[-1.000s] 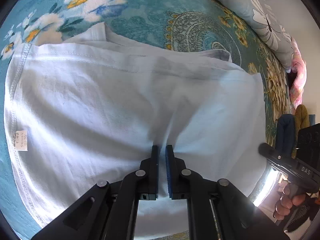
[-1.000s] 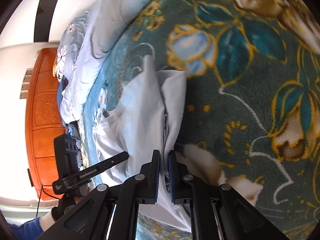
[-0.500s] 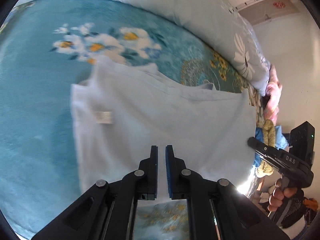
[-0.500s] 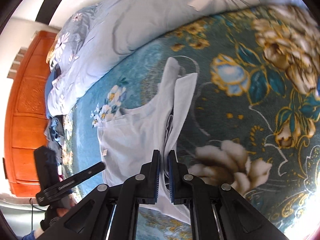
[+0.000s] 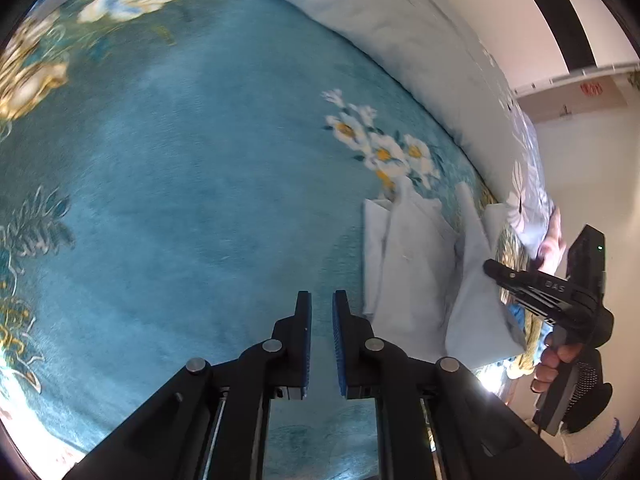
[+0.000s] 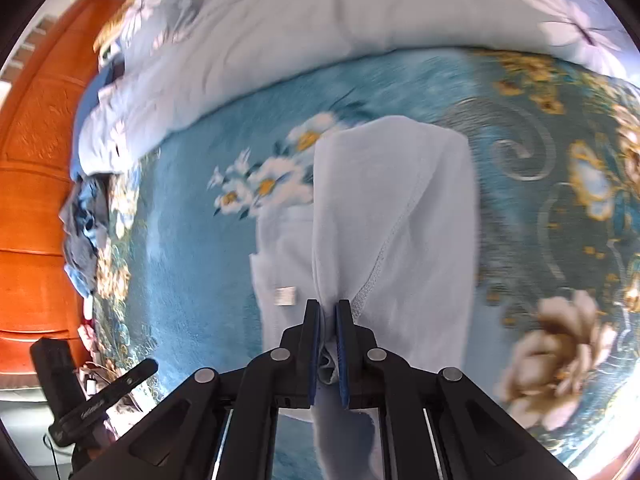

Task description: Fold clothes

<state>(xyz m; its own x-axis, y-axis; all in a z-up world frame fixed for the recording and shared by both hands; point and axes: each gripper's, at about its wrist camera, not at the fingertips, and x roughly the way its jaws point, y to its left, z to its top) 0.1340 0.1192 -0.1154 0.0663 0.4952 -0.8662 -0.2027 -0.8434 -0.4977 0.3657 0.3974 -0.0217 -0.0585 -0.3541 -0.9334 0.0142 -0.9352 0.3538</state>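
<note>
A pale white garment [image 6: 384,216] lies part-folded on a teal floral bedspread [image 5: 180,200], and everything here is placed in relation to that garment. The right gripper [image 6: 328,312] sits at the garment's near edge with its two black fingers [image 6: 311,344] pinched together on a gathered ridge of cloth; a stitched hem runs up and away from the pinch, and a flap of fabric hangs lifted from that point, which suggests the edge is being held up so it can be carried across the rest of the garment as a fold. A small white care label [image 6: 286,295] shows on the layer just left of the pinch. The left gripper [image 5: 322,304] hovers over bare bedspread to the left of the garment, apart from it; its blue-padded fingers stand nearly together with only a narrow slit between them, and nothing is in that slit, so it holds no cloth and appears free to take a new hold. Beyond the garment's far edge, a cluster of printed white daisies [image 5: 380,148] marks the bedspread, and past that lies a rumpled pale blue duvet [image 6: 320,20]. An orange wooden wardrobe [image 6: 36,160] stands far to the garment's left.
</note>
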